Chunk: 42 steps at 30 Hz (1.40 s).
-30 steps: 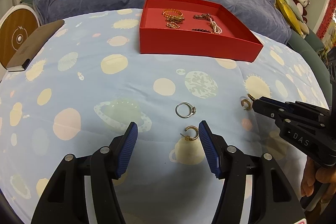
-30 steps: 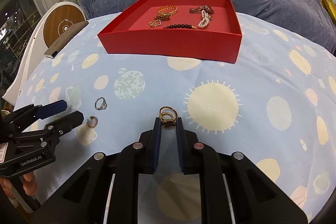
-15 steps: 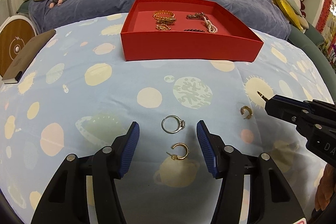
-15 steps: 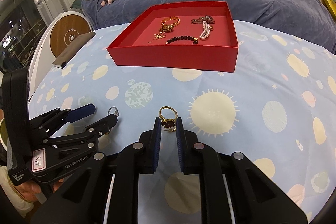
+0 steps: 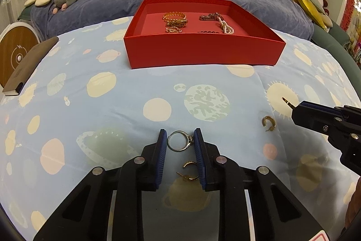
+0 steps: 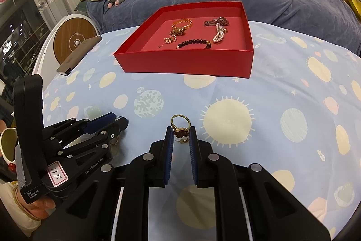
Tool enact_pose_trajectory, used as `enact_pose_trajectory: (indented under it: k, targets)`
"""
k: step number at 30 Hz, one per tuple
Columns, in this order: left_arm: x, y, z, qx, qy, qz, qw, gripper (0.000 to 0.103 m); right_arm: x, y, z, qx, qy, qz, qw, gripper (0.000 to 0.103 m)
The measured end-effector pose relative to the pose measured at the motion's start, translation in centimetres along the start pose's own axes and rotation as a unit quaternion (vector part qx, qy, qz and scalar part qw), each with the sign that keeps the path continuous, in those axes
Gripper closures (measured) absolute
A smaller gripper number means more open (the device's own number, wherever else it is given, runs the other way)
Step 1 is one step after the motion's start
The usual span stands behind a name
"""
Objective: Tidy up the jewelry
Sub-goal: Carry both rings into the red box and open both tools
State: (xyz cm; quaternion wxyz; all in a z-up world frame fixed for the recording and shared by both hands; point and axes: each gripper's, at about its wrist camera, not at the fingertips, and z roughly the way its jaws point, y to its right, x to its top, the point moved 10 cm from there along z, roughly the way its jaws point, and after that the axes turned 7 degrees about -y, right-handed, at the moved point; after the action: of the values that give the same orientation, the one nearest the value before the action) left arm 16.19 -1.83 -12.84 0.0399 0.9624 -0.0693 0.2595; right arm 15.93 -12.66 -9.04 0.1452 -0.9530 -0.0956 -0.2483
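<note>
The left hand-held gripper (image 5: 180, 139) is closing around the silver ring (image 5: 179, 141) lying flat on the near worktop (image 5: 126, 105); the right hand-held gripper (image 6: 181, 134) pinches a gold ring (image 6: 180, 126). Both rings look light, stiff and slippery; grip across the band

Both grippers are black plastic with ribbed blue pads and silver rivets, the left gripper (image 6: 117, 122) bearing white "GenRobot.AI" lettering and a pink-edged label (image 6: 57, 176) handwritten "13.14", above a gold bracelet (image 6: 21, 206).
</note>
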Motion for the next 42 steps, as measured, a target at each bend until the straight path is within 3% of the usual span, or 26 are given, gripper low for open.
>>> enact_pose_trajectory:
  k: [16,27,35,42]
  targets:
    - [2.3,0.2,-2.8,-0.032,0.025,-0.027,0.9988,0.081,1.1,0.1,-1.9,0.008,0.024,0.004,1.000,0.089]
    - [9.2,-0.7,-6.1,-0.040,0.069,-0.038,0.9961,0.081,6.6,1.9,-4.6,0.005,0.063,0.009,0.998,0.089]
    - [15.7,-0.7,-3.1,-0.031,0.066,-0.032,0.9968,0.081,12.2,4.4,-1.2,-0.002,0.057,0.027,0.998,0.089]
    - [17.5,-1.2,1.9,-0.013,0.043,-0.033,0.9984,0.081,14.1,5.8,3.8,-0.009,0.031,0.040,0.999,0.089]
